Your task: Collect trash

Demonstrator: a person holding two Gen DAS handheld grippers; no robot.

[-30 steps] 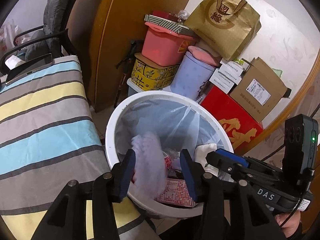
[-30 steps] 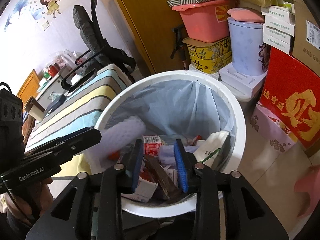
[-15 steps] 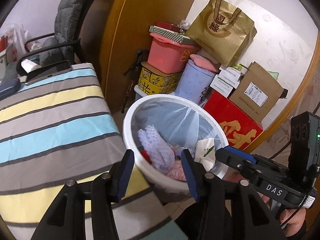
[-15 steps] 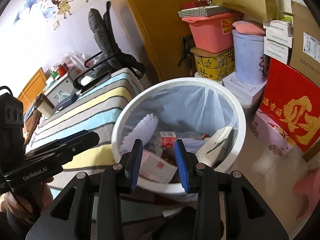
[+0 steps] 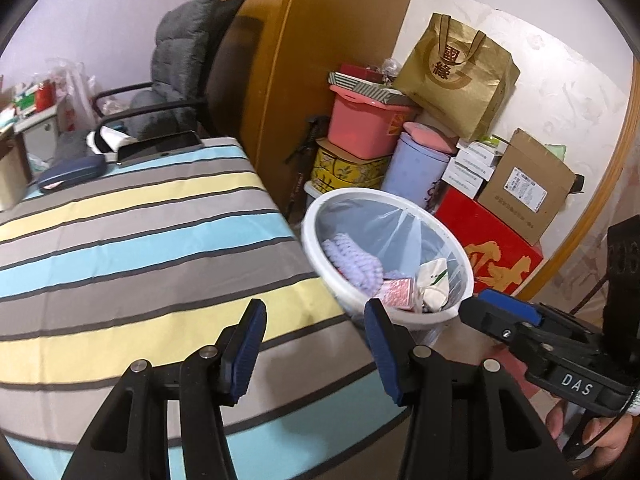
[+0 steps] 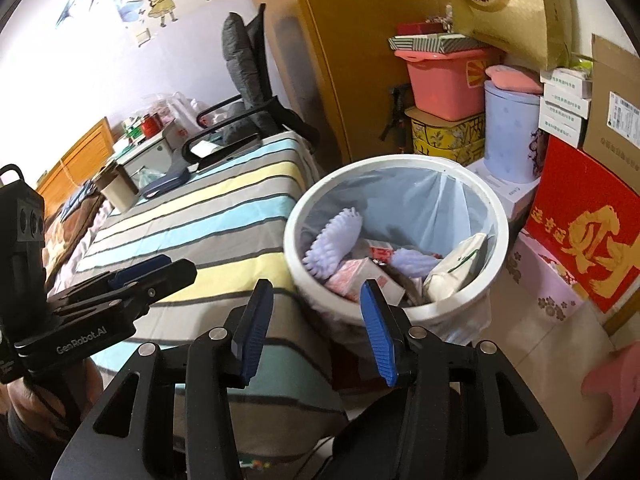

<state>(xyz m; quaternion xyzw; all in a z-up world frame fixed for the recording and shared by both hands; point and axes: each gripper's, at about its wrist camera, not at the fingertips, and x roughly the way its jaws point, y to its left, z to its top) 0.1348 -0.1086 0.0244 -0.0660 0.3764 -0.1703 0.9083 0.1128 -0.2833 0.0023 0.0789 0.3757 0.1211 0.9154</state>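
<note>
A white trash bin (image 5: 340, 200) with a clear liner stands on the floor beside the striped table (image 5: 120, 240); it also shows in the right wrist view (image 6: 496, 208). Inside lie a lilac foam net (image 5: 352, 256), a red-and-white carton (image 6: 360, 276) and a white pouch (image 6: 460, 260). My left gripper (image 5: 314, 344) is open and empty, above the table edge, short of the bin. My right gripper (image 6: 316, 328) is open and empty, near the bin's front rim. The right gripper also shows at the right of the left wrist view (image 5: 496, 312).
Behind the bin stand a pink tub (image 5: 364, 128), a lilac canister (image 5: 416, 172), a red box (image 5: 492, 248), cardboard boxes and a gold bag (image 5: 456, 76). A grey chair (image 5: 176, 76) stands past the table. A tablet (image 5: 160, 146) and a dark case (image 5: 72, 174) lie on the table's far end.
Both grippers have pulled back and up from the bin. The foam net and the carton left the jaws and now lie in the bin.
</note>
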